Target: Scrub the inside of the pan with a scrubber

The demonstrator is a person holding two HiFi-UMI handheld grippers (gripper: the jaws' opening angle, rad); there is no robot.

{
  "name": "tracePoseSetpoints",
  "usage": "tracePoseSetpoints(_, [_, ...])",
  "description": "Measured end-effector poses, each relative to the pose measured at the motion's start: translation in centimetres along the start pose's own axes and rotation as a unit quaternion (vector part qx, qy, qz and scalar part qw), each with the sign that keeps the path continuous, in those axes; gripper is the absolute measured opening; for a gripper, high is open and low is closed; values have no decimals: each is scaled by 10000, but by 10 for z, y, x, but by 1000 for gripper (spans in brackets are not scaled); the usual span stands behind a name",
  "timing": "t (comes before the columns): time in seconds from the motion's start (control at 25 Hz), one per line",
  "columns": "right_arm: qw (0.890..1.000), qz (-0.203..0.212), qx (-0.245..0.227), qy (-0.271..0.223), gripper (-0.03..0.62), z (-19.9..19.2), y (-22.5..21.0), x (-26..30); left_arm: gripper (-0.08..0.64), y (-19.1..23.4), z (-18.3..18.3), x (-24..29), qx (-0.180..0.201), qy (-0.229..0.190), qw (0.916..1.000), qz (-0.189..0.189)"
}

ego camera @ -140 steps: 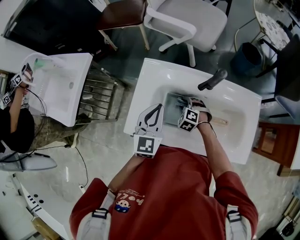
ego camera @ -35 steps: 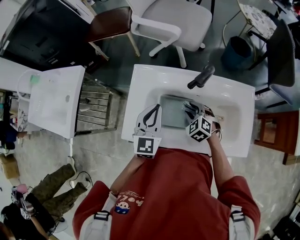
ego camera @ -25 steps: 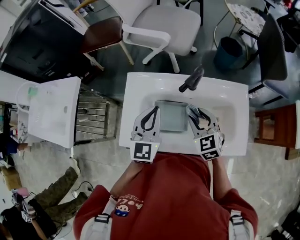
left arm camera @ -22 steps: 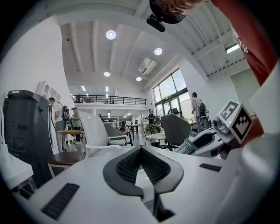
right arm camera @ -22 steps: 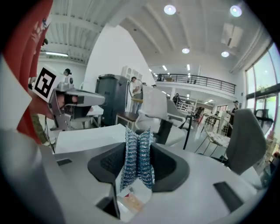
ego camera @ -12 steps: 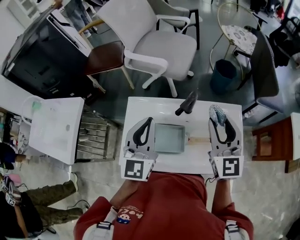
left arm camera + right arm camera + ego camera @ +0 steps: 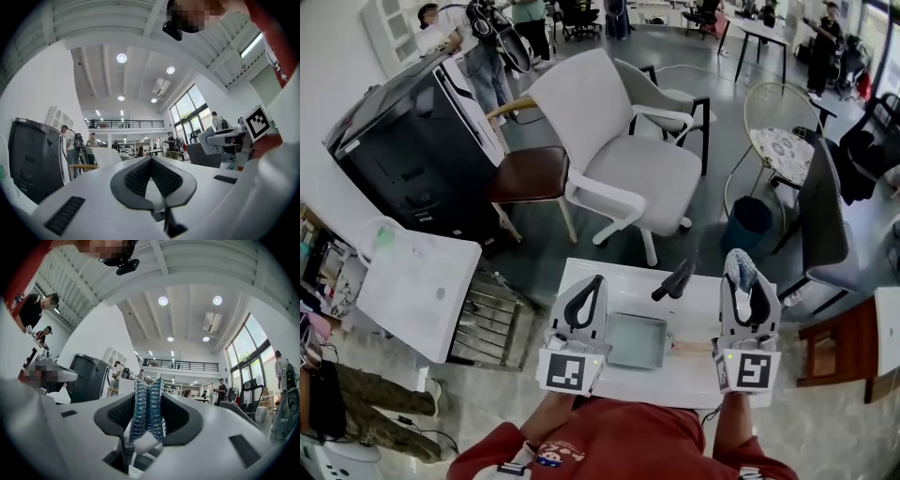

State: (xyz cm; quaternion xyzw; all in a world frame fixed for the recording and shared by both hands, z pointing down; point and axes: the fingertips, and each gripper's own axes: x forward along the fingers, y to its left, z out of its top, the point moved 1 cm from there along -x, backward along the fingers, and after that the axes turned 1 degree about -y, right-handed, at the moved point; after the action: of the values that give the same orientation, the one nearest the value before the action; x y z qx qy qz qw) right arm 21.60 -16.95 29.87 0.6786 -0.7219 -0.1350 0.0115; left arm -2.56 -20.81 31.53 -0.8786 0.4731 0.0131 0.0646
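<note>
Head view: the shallow rectangular grey metal pan (image 7: pixel 637 339) is seen in the white ceramic sink (image 7: pixel 630 281), below and between both grippers. Its wooden handle (image 7: pixel 692 348) is laid toward the sink's right edge, nearer the right gripper (image 7: pixel 739 274). That gripper is clamped on a crinkly blue-silver mesh scrubber (image 7: pixel 147 408); the left gripper (image 7: pixel 591 284) is pressed together, empty.

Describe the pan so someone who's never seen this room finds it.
Start at the white sink nearest the person in red. In its basin, by the black faucet, lies the pan: the only grey rectangular tray, wooden handle pointing right.
</note>
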Motion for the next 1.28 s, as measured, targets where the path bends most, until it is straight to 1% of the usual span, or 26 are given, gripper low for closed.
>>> tracePoseSetpoints(0.16, [10000, -46, 22, 21, 183, -4, -2, 8, 8, 0, 2, 7, 19, -34, 10000, 7])
tracePoseSetpoints(0.36, [9999, -6, 93, 145, 181, -16, -7, 11, 8, -2, 2, 12, 8, -40, 10000, 32])
tracePoseSetpoints(0.72, [9996, 86, 45, 259, 178, -26, -8, 12, 8, -15, -6, 16, -49, 41, 10000, 32])
tracePoseSetpoints(1.08, [9995, 218, 95, 223, 178, -25, -7, 15, 8, -17, -4, 11, -81, 65, 9998, 139])
tracePoseSetpoints(1.28, [9994, 238, 131, 206, 178, -22, -1, 14, 8, -18, -1, 14, -54, 42, 10000, 51])
